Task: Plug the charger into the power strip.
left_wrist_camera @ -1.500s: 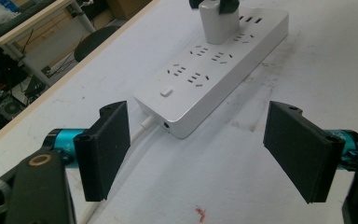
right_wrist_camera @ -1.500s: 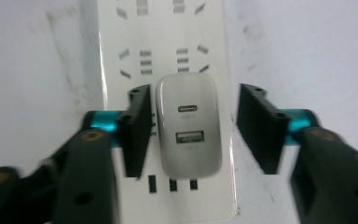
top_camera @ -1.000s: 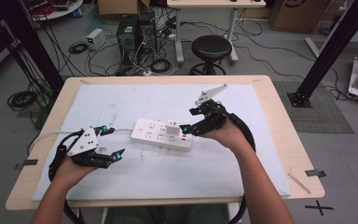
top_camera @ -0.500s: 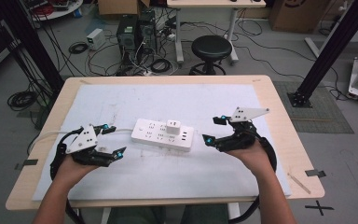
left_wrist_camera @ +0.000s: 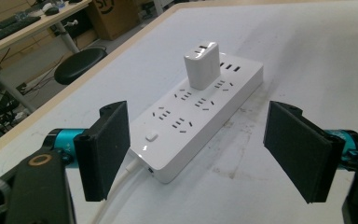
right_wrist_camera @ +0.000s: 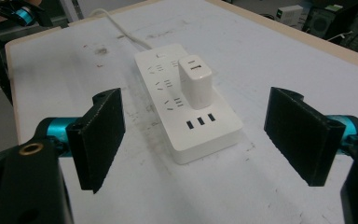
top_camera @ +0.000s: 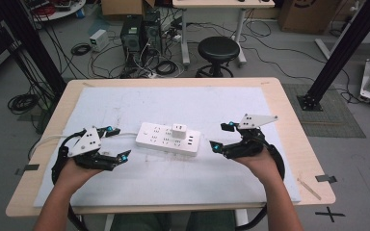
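Fingers (left_wrist_camera: 103, 149) on the left gripper (top_camera: 112, 144) are spread wide apart with nothing between them, same deal on the right gripper (top_camera: 221, 137), whose fingers (right_wrist_camera: 303, 133) are empty too. The white rectangular plastic power strip (top_camera: 167, 137) lies flat mid-desk with a small white cube charger (top_camera: 178, 130) plugged in upright near its USB end. Left gripper sits just left of the strip, right gripper just right of it, neither touching. A white cord (right_wrist_camera: 121, 30) runs off the strip's left end across the scuffed white mat (top_camera: 173, 103) covering the wooden desk (top_camera: 289, 115).
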Motion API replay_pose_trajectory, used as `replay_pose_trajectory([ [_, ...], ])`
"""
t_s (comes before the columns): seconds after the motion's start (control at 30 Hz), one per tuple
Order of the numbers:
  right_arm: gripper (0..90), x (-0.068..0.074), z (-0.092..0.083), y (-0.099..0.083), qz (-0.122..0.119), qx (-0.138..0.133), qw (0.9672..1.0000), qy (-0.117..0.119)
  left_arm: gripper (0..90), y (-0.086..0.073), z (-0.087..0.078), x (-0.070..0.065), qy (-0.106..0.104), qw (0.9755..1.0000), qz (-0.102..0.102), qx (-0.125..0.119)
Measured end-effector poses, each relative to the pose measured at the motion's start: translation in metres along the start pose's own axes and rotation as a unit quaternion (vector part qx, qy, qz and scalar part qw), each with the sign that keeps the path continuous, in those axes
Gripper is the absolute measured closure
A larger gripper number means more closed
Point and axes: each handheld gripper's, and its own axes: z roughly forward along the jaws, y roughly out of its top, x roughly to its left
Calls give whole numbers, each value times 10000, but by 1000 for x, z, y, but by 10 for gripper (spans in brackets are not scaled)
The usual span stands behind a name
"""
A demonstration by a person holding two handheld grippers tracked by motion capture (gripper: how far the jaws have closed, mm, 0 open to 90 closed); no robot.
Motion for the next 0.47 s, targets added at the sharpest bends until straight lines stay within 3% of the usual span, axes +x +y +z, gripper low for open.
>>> replay_pose_trajectory([
  [0.47, 208, -2, 4, 1, 26, 12, 10000, 48, 227, -2, 4, 2, -14, 10000, -50, 71],
])
